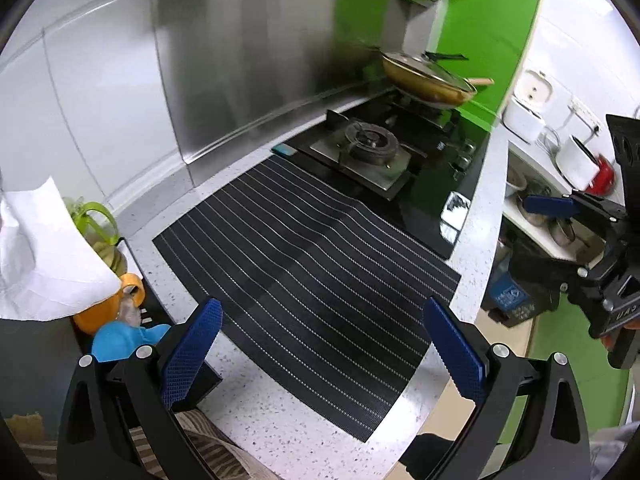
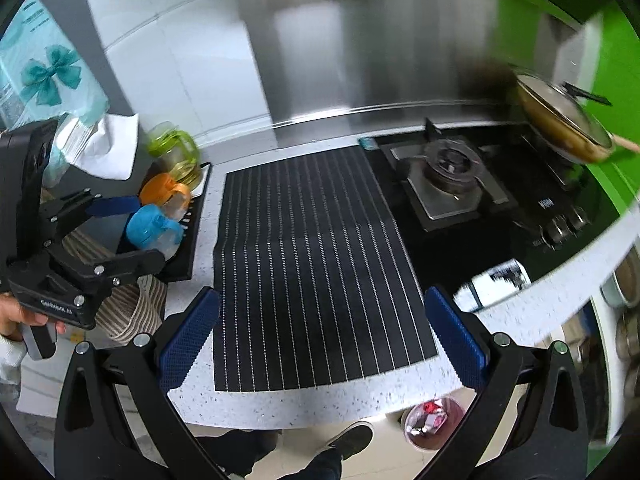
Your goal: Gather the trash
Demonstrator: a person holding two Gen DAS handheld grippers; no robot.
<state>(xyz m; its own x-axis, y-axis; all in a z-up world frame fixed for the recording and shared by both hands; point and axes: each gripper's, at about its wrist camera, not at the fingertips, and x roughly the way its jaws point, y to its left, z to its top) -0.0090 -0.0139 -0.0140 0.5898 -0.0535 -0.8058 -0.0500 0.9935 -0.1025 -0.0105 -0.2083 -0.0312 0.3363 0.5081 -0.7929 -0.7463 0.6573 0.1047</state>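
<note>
- Blue-padded fingers fill the foreground: the left gripper [image 1: 324,354] has its jaws spread wide with nothing between them, hovering over the near end of the counter.
- Same story on the other side, the right gripper [image 2: 324,342] is wide open and empty too, poised over the counter's front edge.
- Biggest thing under both of them is the white speckled countertop [image 2: 320,404], running from the dish area on the left to the stove on the right.
- Laid across it, the black mat with thin white stripes [image 2: 304,264], flat, its far right corner butting up against the stove.
- Stove next: black glass gas hob [image 2: 516,216], one bare burner [image 2: 450,168] close to the mat.
- On the far burner, a golden frying pan with a glass lid [image 2: 560,120], wooden handle pointing right.
- Over on the left, a black drain tray [image 2: 192,236] carrying three cups: green [image 2: 176,152], orange [image 2: 166,192], blue [image 2: 148,228], all packed close together.
- Just behind those, a white paper towel [image 2: 108,152] hanging down from above.
- Now the task's thing: down on the floor, below the counter's front edge, a small round bin [image 2: 432,424] with crumpled wrappers showing inside it, red and silver.
- Right beside the bin, the person's dark shoe [image 2: 352,440].
- At the counter's right front corner, a white printed packet [image 2: 496,284] sits on the hob's glass edge.
- Smallest of all: a little teal block [image 2: 367,143] at the mat's far corner, against the steel backsplash.
</note>
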